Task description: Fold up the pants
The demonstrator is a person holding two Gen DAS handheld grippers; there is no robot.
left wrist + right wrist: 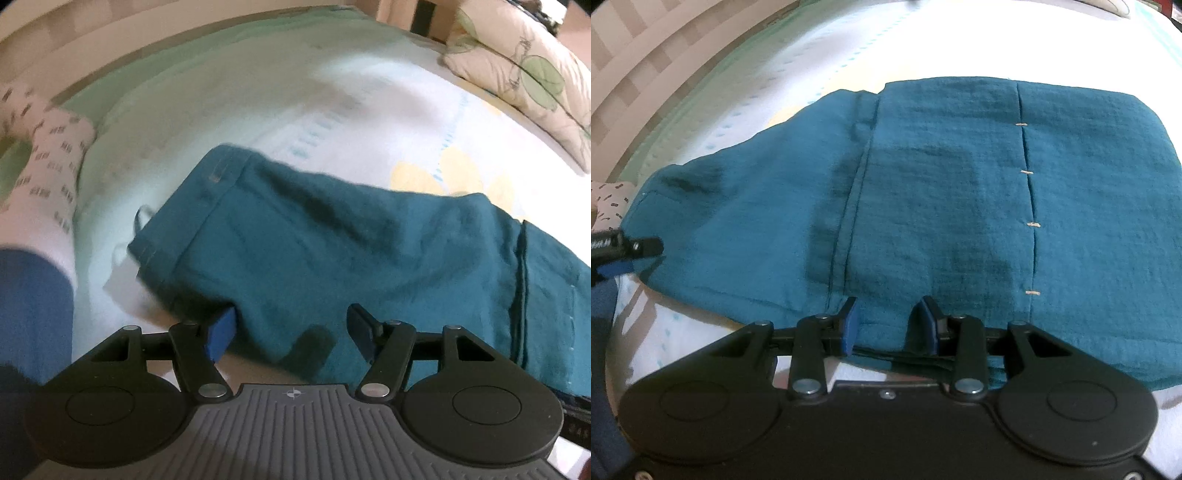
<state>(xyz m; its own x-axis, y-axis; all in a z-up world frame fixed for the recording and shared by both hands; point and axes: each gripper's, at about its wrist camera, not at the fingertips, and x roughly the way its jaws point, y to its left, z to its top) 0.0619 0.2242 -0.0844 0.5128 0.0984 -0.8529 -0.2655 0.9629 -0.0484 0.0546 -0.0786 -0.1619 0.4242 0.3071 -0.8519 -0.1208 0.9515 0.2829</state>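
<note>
Teal pants (332, 243) lie folded on a pale bedsheet (258, 103). In the left wrist view the waistband end (218, 177) points to the far left. My left gripper (291, 328) is open, its blue pads at the near edge of the cloth with fabric between them. In the right wrist view the pants (942, 192) spread flat, with a seam and pale stitches (1032, 224). My right gripper (888, 323) is open over the near edge of the pants. The left gripper (624, 251) shows at that view's left edge, by the waistband.
A white patterned pillow or roll (51, 162) lies at the left. A leaf-print pillow (524, 74) lies at the far right. A blue cloth item (33, 310) sits at the near left. The bed's far edge meets a checkered wall (635, 48).
</note>
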